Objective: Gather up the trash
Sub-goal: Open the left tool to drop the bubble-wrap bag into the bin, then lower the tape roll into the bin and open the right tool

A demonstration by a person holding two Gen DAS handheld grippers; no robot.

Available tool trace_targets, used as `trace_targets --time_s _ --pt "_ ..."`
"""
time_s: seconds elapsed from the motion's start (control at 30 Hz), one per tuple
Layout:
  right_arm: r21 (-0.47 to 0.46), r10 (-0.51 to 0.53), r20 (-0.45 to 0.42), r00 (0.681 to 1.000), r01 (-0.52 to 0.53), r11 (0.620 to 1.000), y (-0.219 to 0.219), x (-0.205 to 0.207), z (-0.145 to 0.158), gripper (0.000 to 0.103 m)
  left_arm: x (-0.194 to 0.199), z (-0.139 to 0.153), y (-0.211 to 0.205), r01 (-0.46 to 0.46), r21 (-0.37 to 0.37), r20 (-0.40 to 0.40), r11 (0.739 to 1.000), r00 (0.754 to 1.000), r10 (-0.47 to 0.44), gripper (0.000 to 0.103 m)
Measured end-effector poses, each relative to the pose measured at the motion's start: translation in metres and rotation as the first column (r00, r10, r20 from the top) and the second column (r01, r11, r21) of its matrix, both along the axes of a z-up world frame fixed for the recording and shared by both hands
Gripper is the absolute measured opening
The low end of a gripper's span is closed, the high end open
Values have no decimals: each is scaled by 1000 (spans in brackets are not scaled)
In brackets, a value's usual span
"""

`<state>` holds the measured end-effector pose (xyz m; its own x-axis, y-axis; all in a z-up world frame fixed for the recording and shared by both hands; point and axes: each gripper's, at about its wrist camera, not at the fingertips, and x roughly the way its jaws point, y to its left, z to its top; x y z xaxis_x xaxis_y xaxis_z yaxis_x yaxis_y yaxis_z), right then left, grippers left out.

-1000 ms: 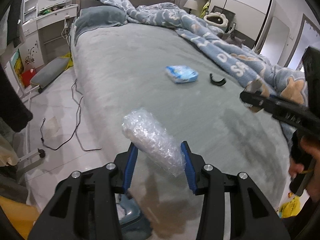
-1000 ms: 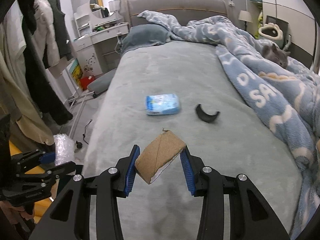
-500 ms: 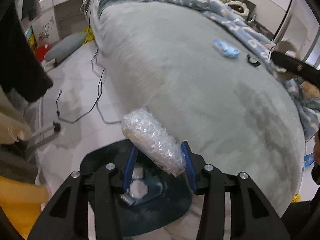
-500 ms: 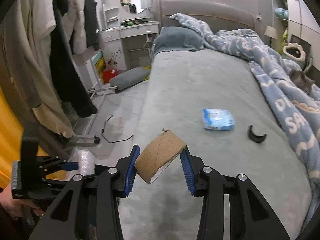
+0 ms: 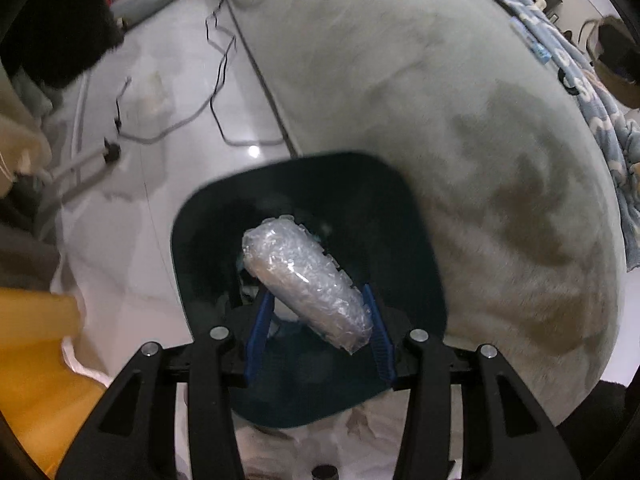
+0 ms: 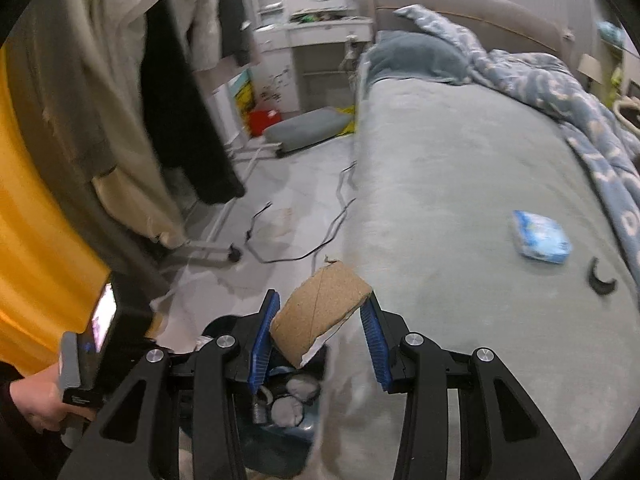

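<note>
Seen from the left wrist: left gripper point(image 5: 316, 332) pointing steeply down, blue pads clamped on a roll of clear bubble wrap point(image 5: 304, 284), jaws close together around it. Roll lying slantwise between the pads, its upper end sticking out to the upper left, its lower end by the right pad. Directly beneath, the open mouth of a dark teal trash bin point(image 5: 416, 240), with pale crumpled scraps faintly visible deep inside. Bin standing on a glossy white floor point(image 5: 160, 160), tight against the side of a bed with a grey plush cover point(image 5: 440, 100). Thin black cable point(image 5: 218, 92) looping across the floor beside the bed. Blue patterned blanket point(image 5: 592, 92) along the far right edge of the bed.

Seen from the right wrist: right gripper point(image 6: 320, 320) angled down toward the bed's near corner, pads pressed on a flattened brown cardboard tube point(image 6: 320, 300), jaws moderately apart to fit it. Below the tube, part of the same bin, holding grey wads and a small metal piece. At the lower left, a hand point(image 6: 40, 400) gripping the handle of the other gripper. On the bed cover, well away from both grippers, a blue and white packet point(image 6: 540, 240), and just beside it, nearer the camera, a small black curved piece point(image 6: 600, 280). Coats hanging on a rack point(image 6: 180, 80) at the left, white dresser point(image 6: 320, 52) in the background.
</note>
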<state>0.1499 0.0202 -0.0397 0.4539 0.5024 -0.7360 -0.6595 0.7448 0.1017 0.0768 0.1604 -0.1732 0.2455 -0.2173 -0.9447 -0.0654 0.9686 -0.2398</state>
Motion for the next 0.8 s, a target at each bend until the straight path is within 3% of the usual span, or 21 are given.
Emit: trace_targets --time_s 0.13,0.23,0.37,0.6,0.8 --pt "-24 51 -20 999 -51 998 26 -7 -12 42 -8 -12 14 -15 -25 -53 1000 998 13 50" --pt "-33 61 -32 998 -62 998 36 -8 -18 42 -13 -12 20 -17 -23 -57 1000 998 16 65" --pt "-40 66 -71 995 -69 997 51 -7 -31 42 -18 -7 28 -24 -21 -47 999 999 23 74" --pt "-76 68 -130 989 -78 994 68 -6 -53 42 -26 16 43 -47 -40 42 998 998 48 77" --pt "-118 74 -166 983 -94 989 81 -7 -74 42 -28 26 61 -81 -7 99 997 992 81 77"
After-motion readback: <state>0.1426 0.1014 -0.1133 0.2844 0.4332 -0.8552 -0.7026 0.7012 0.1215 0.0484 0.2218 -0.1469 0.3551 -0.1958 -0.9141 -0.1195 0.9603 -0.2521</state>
